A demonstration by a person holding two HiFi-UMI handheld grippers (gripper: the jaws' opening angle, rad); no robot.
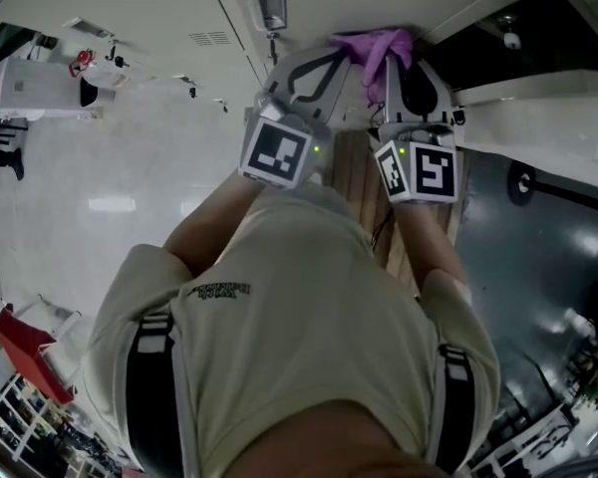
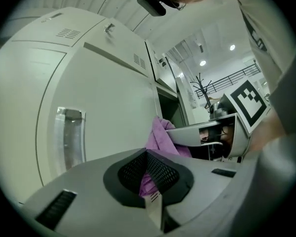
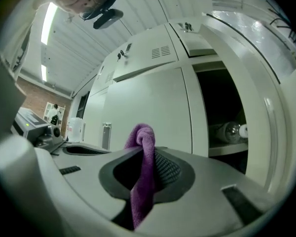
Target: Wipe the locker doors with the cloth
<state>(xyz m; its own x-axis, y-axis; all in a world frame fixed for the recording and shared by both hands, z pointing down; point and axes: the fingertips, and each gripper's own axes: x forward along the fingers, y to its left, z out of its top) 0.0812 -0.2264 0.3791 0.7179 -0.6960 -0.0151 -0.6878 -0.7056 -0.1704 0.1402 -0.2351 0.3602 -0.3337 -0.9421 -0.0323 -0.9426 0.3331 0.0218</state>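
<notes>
White metal locker doors (image 2: 108,93) filled the background of both gripper views, each with vent slots (image 3: 161,51) near the top and a small clear recessed handle (image 2: 71,137). One compartment to the right of the closed doors stood open and dark (image 3: 222,107), with a clear plastic bottle (image 3: 232,131) lying on its shelf. Head view: person's beige short-sleeved shirt (image 1: 309,337) with black shoulder straps took up most of the frame, both arms reaching forward toward the lockers. Left tool (image 1: 314,63) and right tool (image 1: 407,66) were held side by side, close together, marker cubes facing the camera. Purple terry cloth (image 1: 379,48) was bunched between the two tool tips at the locker face. Right gripper view: right tool (image 3: 145,174) jaws closed on the cloth (image 3: 143,147), a fold sticking up above the jaws and the rest hanging down through them, in front of a closed door; contact with the door couldn't be told. Left gripper view: left tool (image 2: 150,174) jaws also closed, pinching a purple edge of the cloth (image 2: 160,137), which ran across to the right tool (image 2: 217,132) just beside it. Bare coat stand (image 2: 202,90) and ceiling lights showed far down the room past the lockers.
</notes>
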